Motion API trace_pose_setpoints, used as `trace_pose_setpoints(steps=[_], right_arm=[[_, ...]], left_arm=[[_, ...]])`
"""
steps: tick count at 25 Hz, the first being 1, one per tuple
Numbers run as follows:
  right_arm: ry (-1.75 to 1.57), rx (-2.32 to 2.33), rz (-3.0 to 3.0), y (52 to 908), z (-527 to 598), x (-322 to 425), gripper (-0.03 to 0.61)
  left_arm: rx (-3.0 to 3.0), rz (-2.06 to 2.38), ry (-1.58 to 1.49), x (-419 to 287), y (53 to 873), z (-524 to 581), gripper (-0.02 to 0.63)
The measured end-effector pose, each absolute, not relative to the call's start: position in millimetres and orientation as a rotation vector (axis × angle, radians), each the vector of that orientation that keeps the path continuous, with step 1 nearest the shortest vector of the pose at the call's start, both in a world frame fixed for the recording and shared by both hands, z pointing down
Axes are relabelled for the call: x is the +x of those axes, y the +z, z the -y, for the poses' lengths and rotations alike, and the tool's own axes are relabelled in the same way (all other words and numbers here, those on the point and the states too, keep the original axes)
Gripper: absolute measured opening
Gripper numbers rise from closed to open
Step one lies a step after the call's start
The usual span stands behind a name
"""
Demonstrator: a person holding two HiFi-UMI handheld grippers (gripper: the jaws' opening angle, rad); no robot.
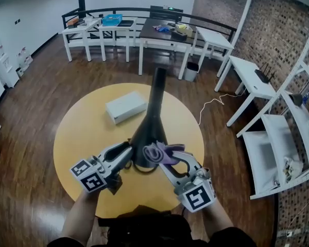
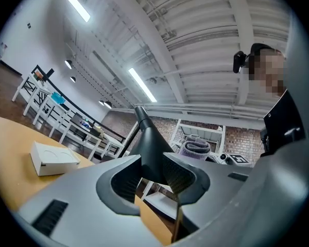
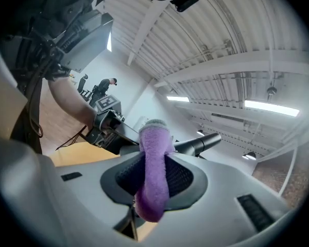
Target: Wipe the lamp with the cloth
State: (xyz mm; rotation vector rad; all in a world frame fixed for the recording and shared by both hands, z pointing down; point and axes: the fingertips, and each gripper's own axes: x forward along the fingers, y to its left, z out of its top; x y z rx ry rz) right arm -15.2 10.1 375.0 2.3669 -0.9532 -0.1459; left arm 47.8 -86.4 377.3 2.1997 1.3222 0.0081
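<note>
Two hand-held grippers meet at the foot of a black lamp (image 1: pixel 153 112) that stands near the middle of a round yellow table (image 1: pixel 77 138). The head view looks steeply down on it: the lamp flares wide at its base and narrows to a tall stem. A flat white box (image 1: pixel 125 106) lies on the table just behind and to the left of it.

From above, the left gripper (image 1: pixel 129 154) reaches in against the left side of the lamp's base, but this view does not show how its claw stands. The left gripper view does: the lamp's (image 2: pixel 150 143) dark cone fills the narrow gap between the two ribbed pads, and the left gripper (image 2: pixel 152 177) is closed onto it. That view also shows the white box (image 2: pixel 52 158) on the tabletop, and beyond the lamp a rolled purple cloth (image 2: pixel 195 149).

The right gripper (image 1: pixel 164 159) comes in from the lower right with the cloth (image 1: pixel 155 153) at its tip, touching the lamp's base. The right gripper view shows the right gripper (image 3: pixel 153 181) clamped on a thick fold of the fuzzy purple cloth (image 3: pixel 153 163), which stands up above the pads and hangs down below them. Behind the cloth, part of the lamp's (image 3: pixel 198 144) dark stem shows.
</note>
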Motion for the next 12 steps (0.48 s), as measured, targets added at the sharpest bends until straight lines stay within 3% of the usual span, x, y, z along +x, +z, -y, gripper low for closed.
trace_pose_setpoints(steps=[12], right_arm=[[-0.067,2.403,0.839,367,-79,-6,0.095]], left_arm=[[2.182,-1.335,0.057,20,377,27,0.135]])
